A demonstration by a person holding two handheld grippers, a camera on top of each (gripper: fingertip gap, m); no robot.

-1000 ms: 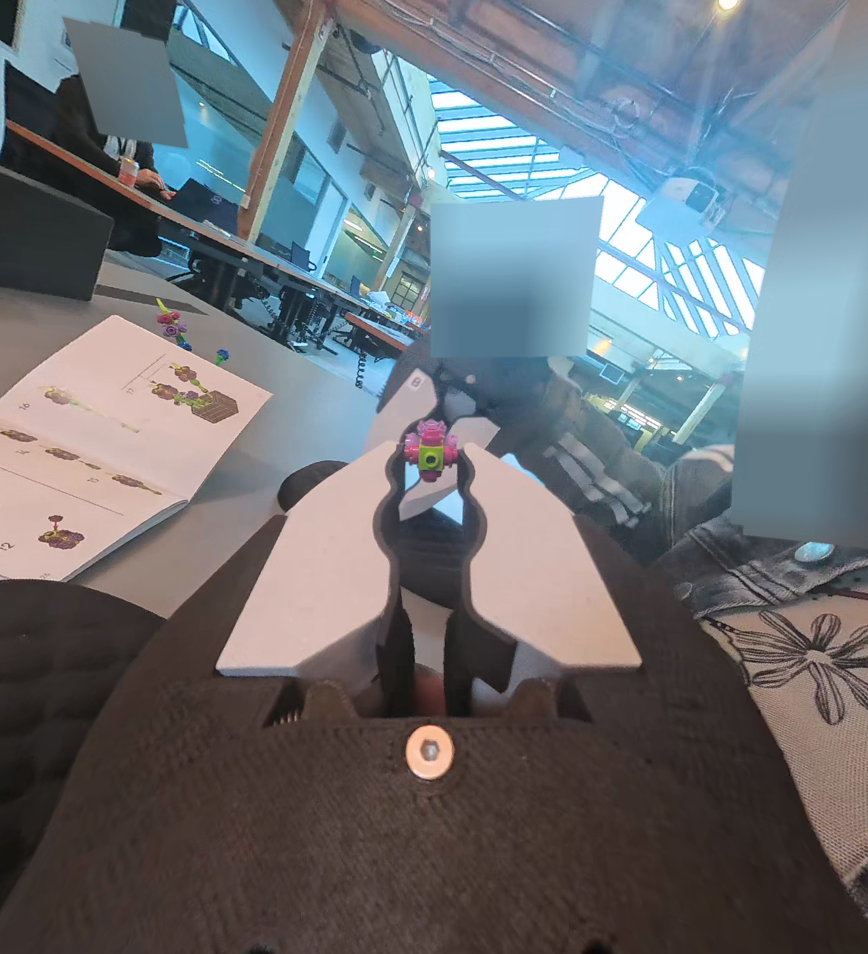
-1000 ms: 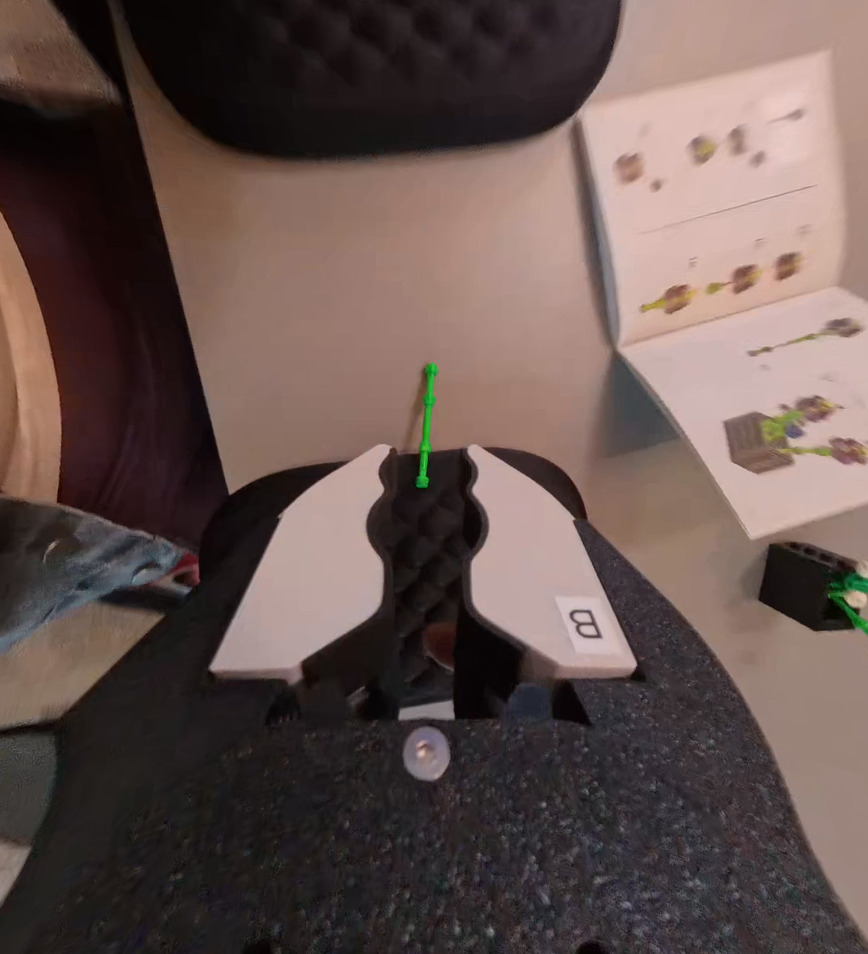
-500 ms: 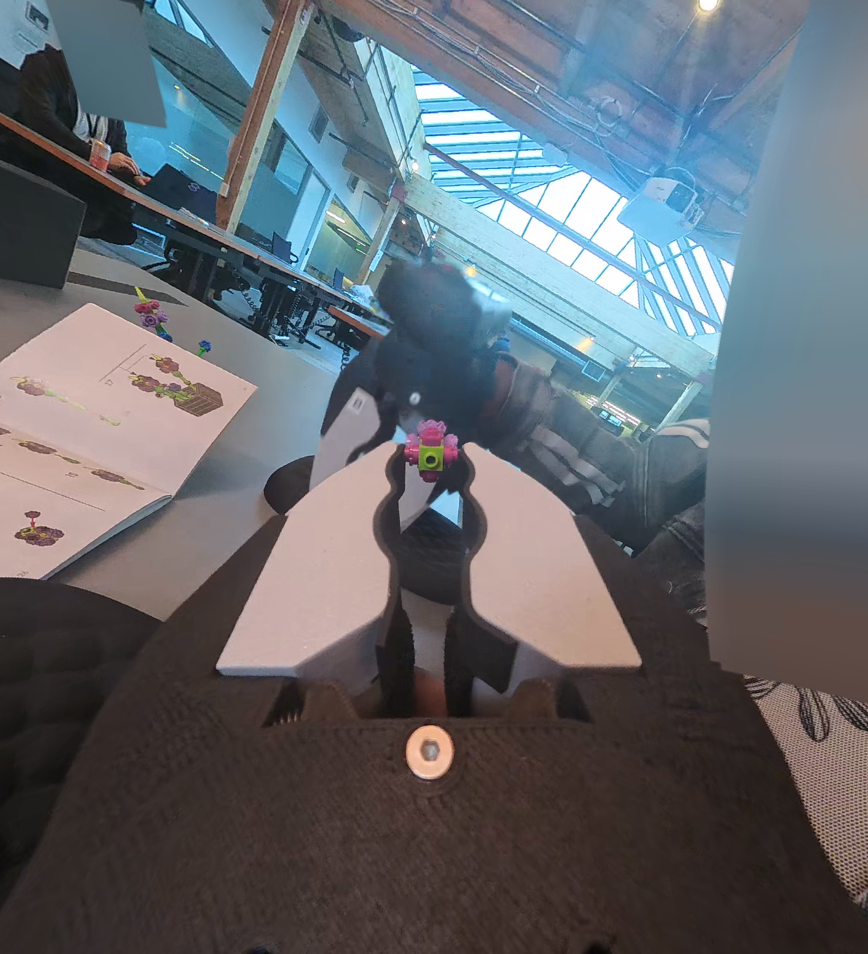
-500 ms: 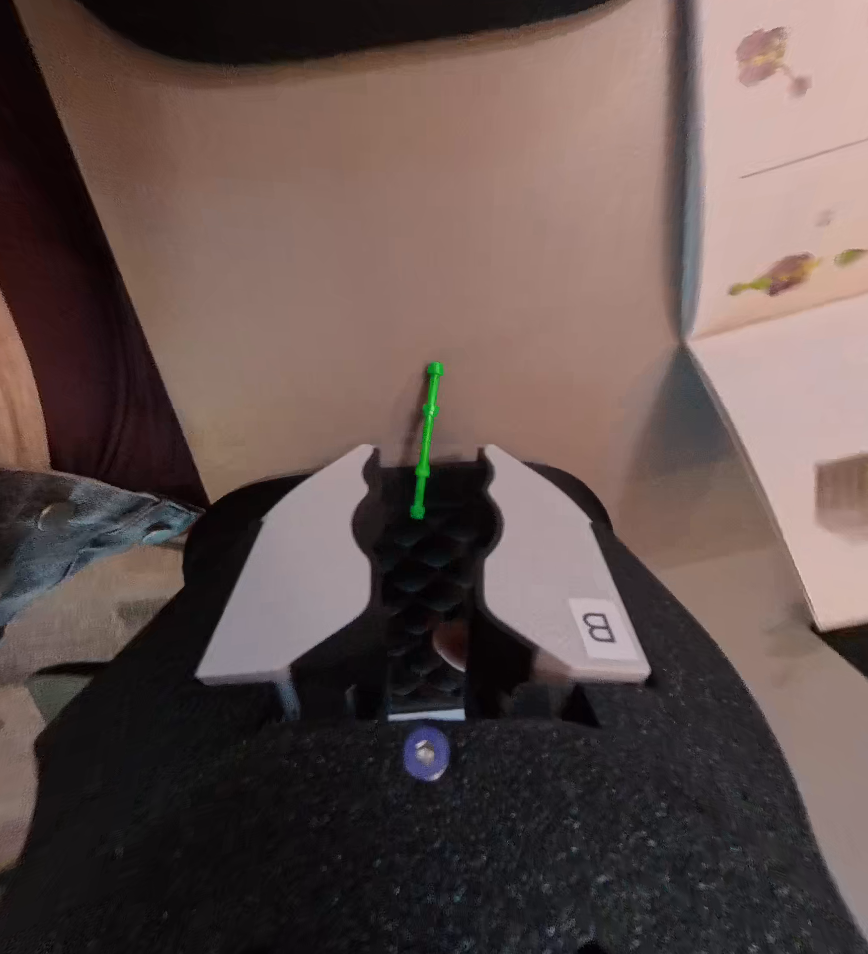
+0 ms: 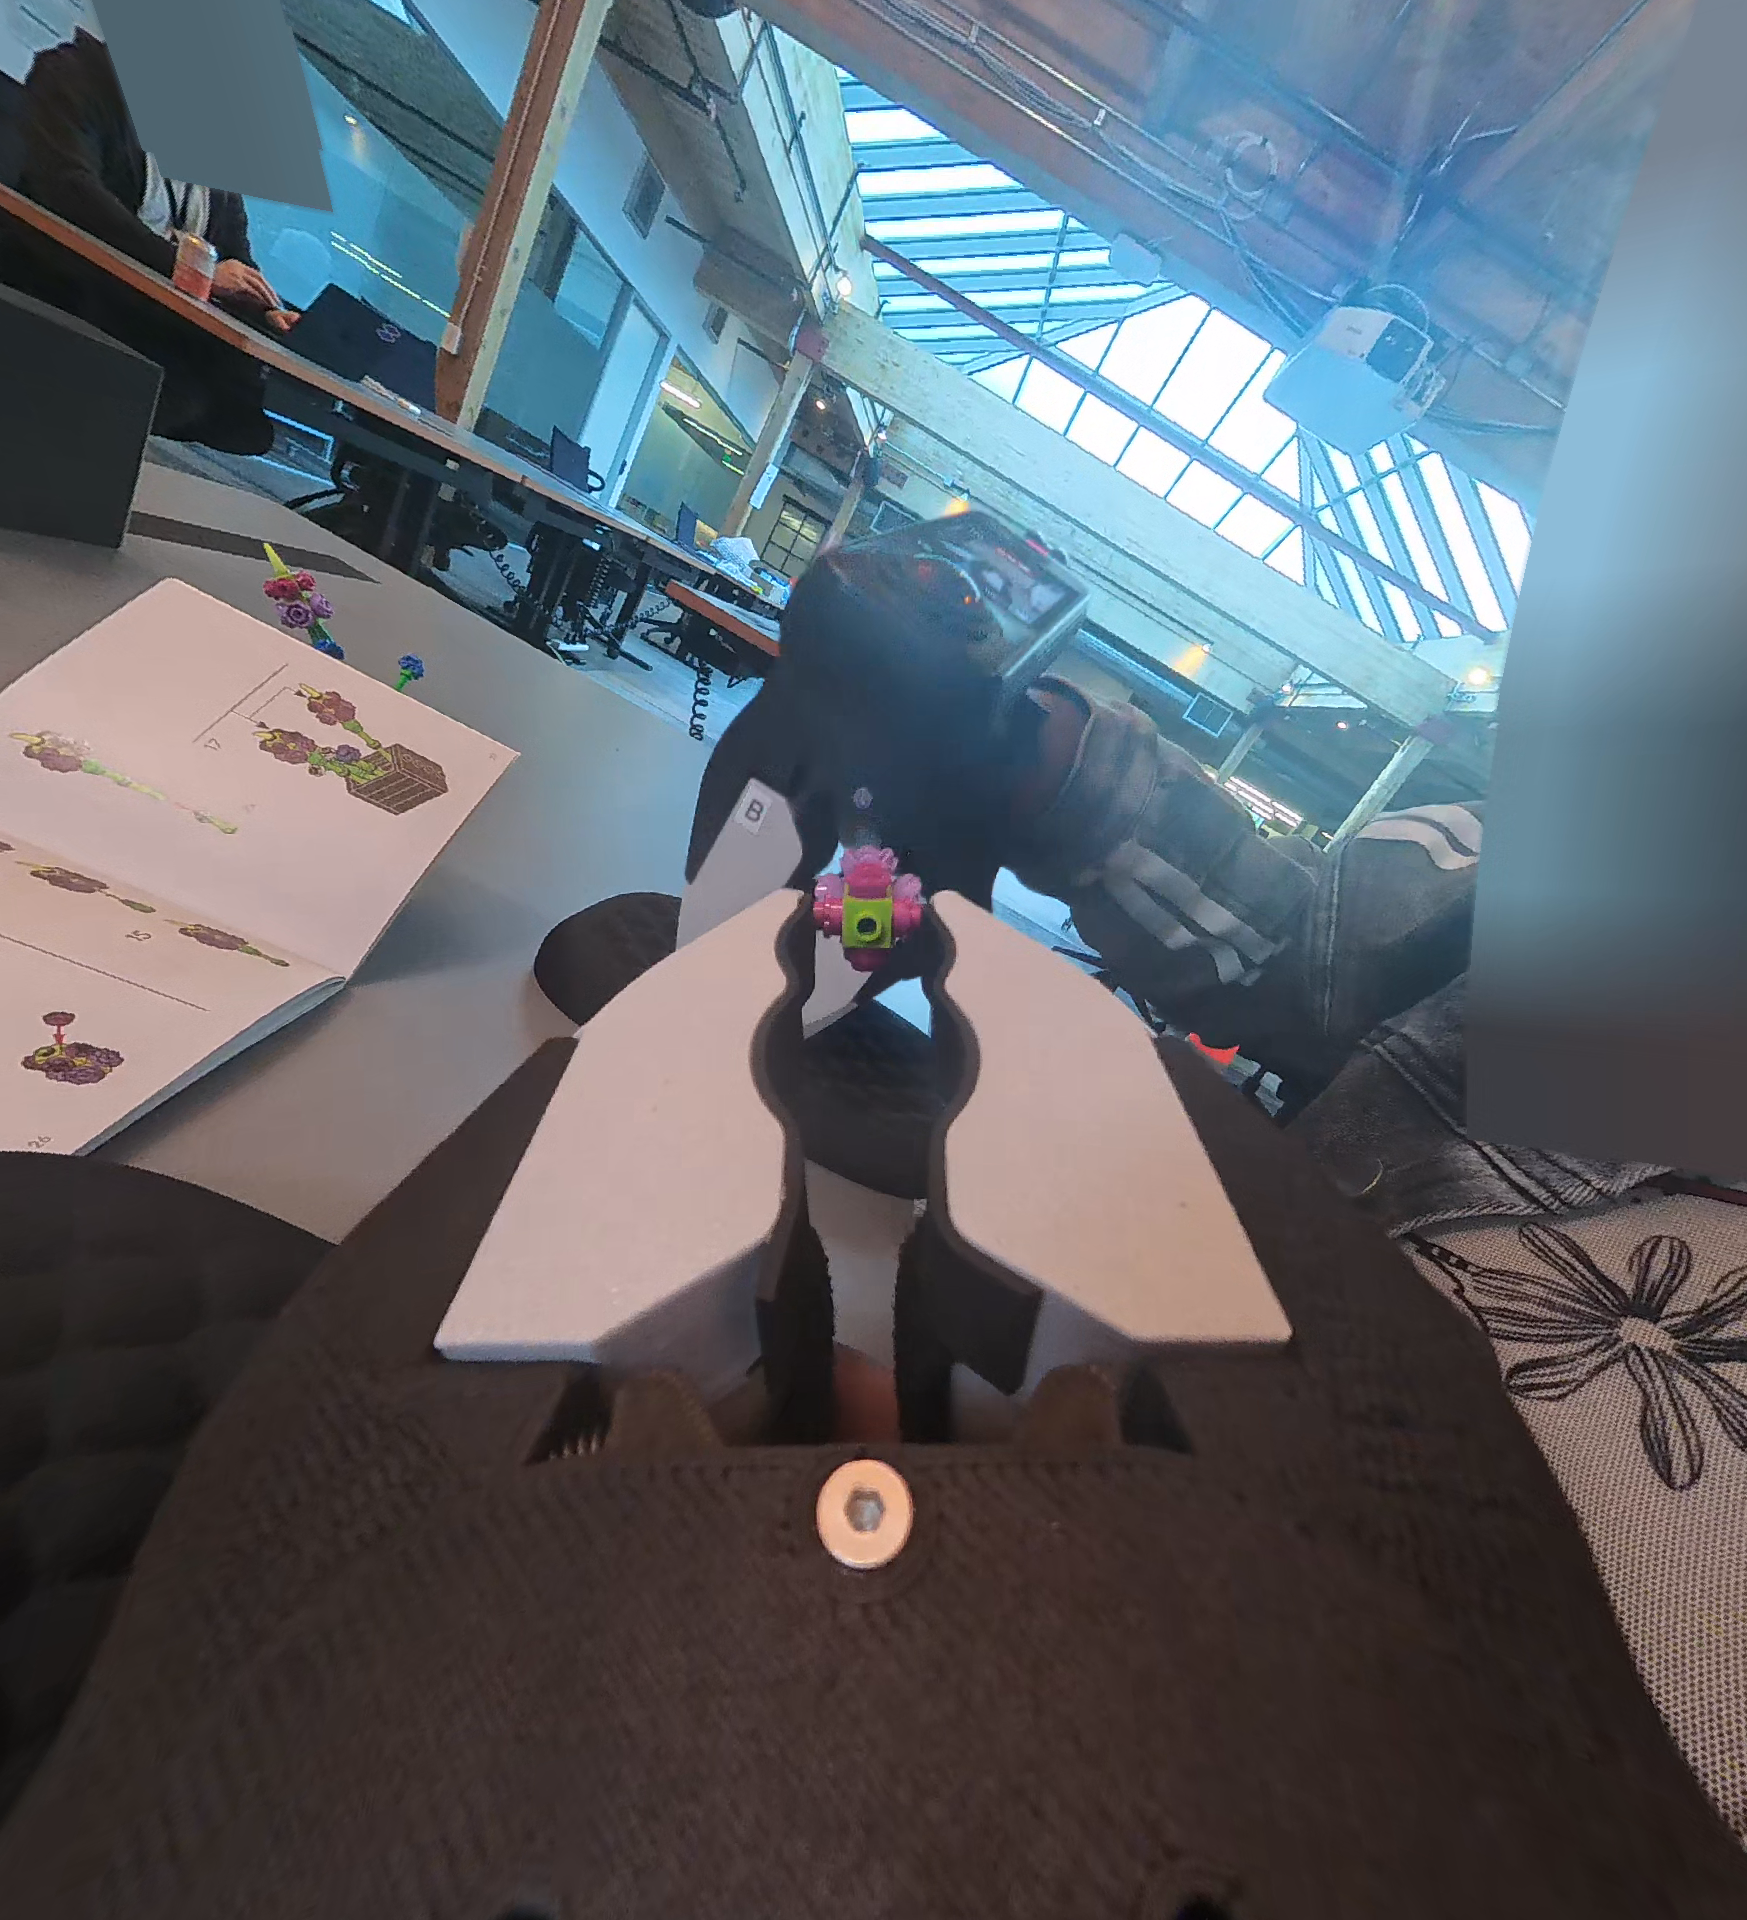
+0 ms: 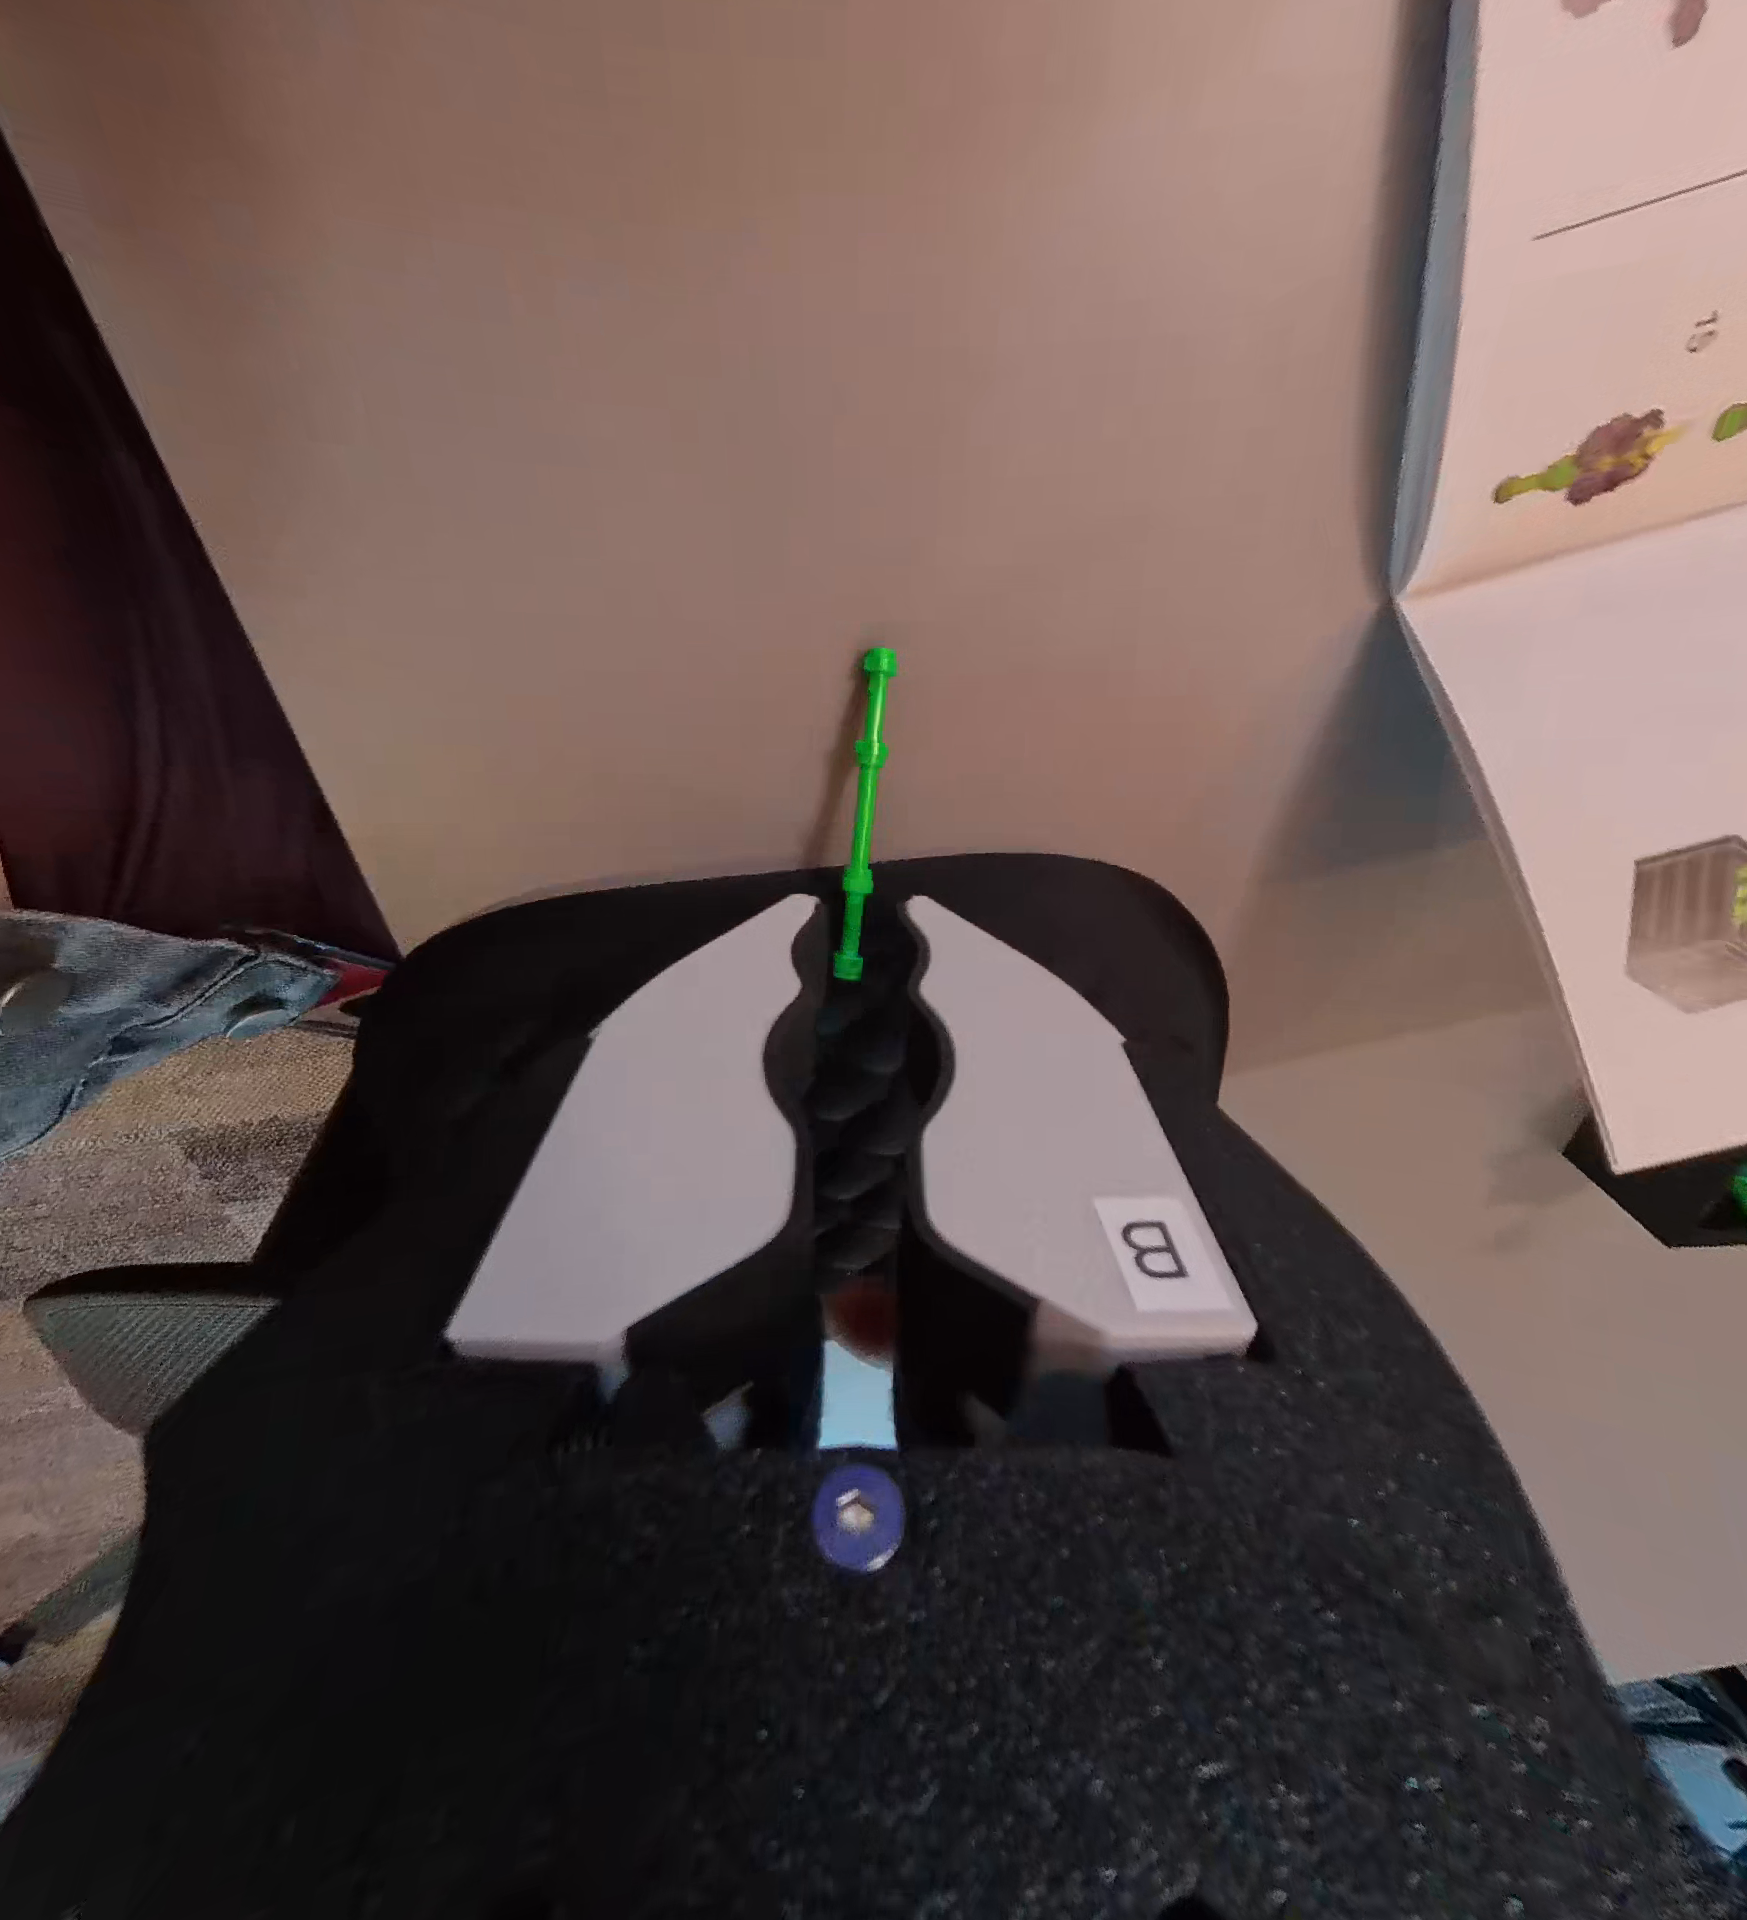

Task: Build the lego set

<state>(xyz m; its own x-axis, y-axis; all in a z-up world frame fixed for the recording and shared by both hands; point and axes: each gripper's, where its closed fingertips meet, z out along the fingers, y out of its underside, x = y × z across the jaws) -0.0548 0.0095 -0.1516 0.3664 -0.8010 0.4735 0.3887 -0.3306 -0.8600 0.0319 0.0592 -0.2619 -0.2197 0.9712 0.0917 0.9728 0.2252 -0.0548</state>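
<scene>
Two grippers pinching: left w/ flower piece, right w/ green stem, booklet nearby

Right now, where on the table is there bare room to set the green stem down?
Bare tabletop lies ahead of the right gripper, between the table's dark left edge and the open instruction booklet. The right side is crowded: booklet, then the black box with stems below it.

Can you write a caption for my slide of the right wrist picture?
Right gripper pinches a thin green lego stem in its jaws above the table, beside the open instruction booklet.
</scene>
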